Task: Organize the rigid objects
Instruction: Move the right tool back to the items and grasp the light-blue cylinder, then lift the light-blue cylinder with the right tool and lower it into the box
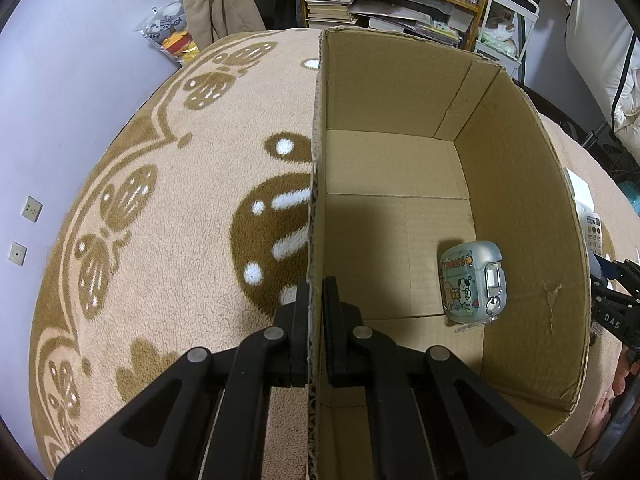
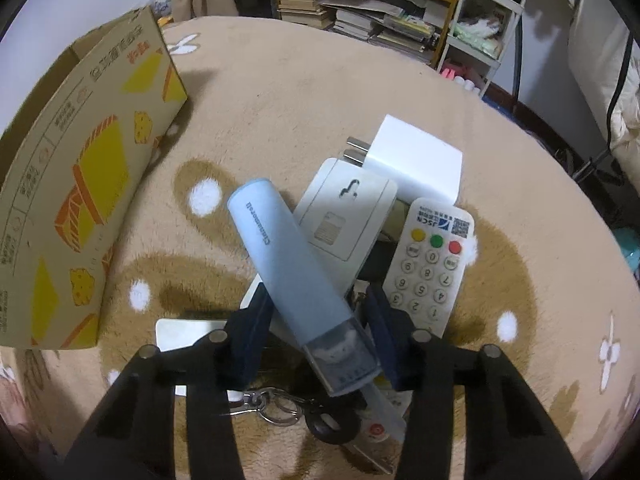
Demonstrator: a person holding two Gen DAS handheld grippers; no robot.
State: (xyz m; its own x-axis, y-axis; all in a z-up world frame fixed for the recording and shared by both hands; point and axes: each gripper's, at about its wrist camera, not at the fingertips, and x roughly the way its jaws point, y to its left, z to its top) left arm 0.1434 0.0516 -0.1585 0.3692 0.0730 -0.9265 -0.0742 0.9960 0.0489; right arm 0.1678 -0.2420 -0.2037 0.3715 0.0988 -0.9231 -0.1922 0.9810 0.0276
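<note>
My left gripper (image 1: 316, 292) is shut on the left wall of an open cardboard box (image 1: 318, 200). Inside the box lies a translucent earbud case (image 1: 472, 282) with cartoon print, near the right wall. In the right wrist view the same box (image 2: 80, 184) stands at the left. My right gripper (image 2: 316, 300) straddles a light blue tube-shaped case (image 2: 292, 268) that lies on a pile; its fingers (image 2: 256, 316) are apart, either side of the case, with small gaps showing. The pile holds a white remote (image 2: 430, 264), a white flat device (image 2: 344, 216) and a white charger plug (image 2: 416, 160).
A beige and brown patterned fleece cover (image 2: 320, 100) lies under everything. Key rings and a black fob (image 2: 288, 408) lie under my right gripper. Bookshelves (image 2: 360, 4) and a white cart (image 2: 480, 32) stand behind. My right gripper shows at the left wrist view's right edge (image 1: 616, 304).
</note>
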